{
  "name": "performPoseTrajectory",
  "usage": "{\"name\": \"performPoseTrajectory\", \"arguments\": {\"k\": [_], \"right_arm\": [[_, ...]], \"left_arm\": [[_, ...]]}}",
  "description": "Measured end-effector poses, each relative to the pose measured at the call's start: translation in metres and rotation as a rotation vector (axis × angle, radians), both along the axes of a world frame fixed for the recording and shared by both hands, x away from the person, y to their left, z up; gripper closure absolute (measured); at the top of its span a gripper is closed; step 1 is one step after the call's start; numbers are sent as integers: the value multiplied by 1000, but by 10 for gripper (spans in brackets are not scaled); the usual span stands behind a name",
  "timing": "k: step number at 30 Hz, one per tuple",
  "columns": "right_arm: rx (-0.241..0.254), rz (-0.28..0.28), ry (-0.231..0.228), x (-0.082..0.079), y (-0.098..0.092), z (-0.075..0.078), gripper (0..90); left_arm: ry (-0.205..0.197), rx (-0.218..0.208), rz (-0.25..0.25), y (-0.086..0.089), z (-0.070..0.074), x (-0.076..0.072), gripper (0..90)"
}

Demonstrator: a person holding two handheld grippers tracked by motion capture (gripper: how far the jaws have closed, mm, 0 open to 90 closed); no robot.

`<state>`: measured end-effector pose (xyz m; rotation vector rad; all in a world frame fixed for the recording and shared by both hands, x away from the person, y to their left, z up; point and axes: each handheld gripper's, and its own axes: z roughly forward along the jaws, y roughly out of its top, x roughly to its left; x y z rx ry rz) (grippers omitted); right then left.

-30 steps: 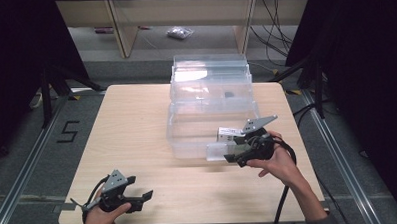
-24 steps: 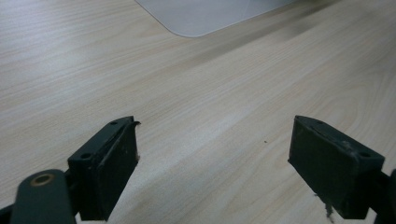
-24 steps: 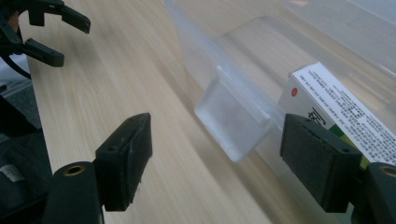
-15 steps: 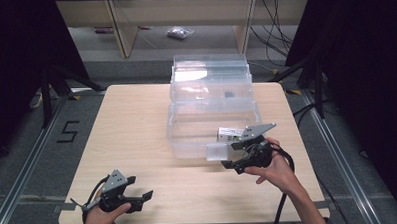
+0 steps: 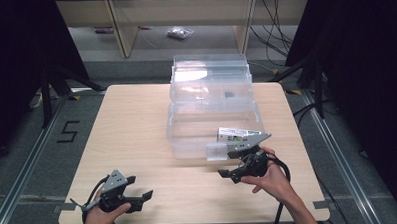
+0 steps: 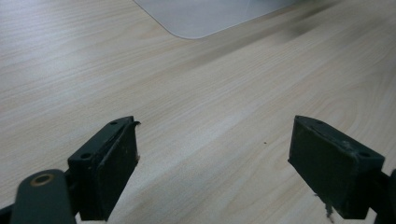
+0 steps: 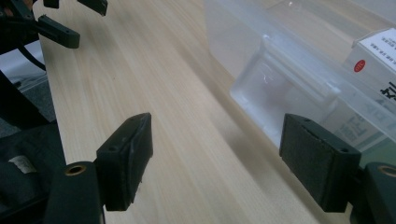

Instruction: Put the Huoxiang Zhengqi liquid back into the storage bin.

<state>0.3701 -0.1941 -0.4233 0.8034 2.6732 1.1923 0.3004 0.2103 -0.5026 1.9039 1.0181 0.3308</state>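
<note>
high view: right gripper (image 5: 227,174) has pulled back from the clear bin's (image 5: 214,129) front latch (image 5: 217,151), jaws spread, empty. left gripper (image 5: 145,197) still parked at near table (image 5: 137,129) edge, jaws spread. looks like latch step is finished or being retried.
</note>
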Motion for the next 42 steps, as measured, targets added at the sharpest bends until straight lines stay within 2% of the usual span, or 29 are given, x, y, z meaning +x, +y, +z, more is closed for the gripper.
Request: {"name": "performPoseTrajectory", "arguments": {"k": [2,4,9,15,16,17,18,20,23,29,30,31,35,37,41,42], "right_arm": [[1,-14,13,-2,-1,-1,267],[3,-2,7,-1,-1,-2,267],[0,-20,12,-5,-5,-4,267],[-5,-31,17,-8,-9,-13,267],[5,-53,40,-11,-10,-15,267],[5,-53,40,-11,-10,-15,267],[2,-40,21,-10,-12,-19,267],[3,-45,35,-12,-14,-22,267],[7,-43,32,-12,-16,-25,267],[23,-94,47,-17,-25,-28,261],[25,-107,62,-18,-26,-29,261],[23,-95,33,-16,-28,-30,259],[24,-122,53,-19,-33,-33,252],[21,-117,29,-19,-36,-35,247],[32,-167,68,-23,-38,-38,211],[31,-159,55,-22,-39,-39,199]], "left_arm": [[0,4,-1,0,0,0,149],[-1,-1,0,0,0,0,149],[0,-1,-1,0,0,0,149],[2,3,-1,0,0,0,149],[2,3,0,0,0,0,149],[2,3,0,0,0,0,149],[3,3,-1,0,0,0,149],[3,2,-1,0,0,0,149],[2,2,-1,0,0,0,149],[4,3,0,0,0,0,149],[3,3,-1,0,0,0,149],[3,3,-1,0,0,0,149],[2,4,-3,0,0,0,149],[1,2,-3,0,0,0,149],[3,4,-2,0,0,0,149],[2,4,-2,0,0,0,149]]}}
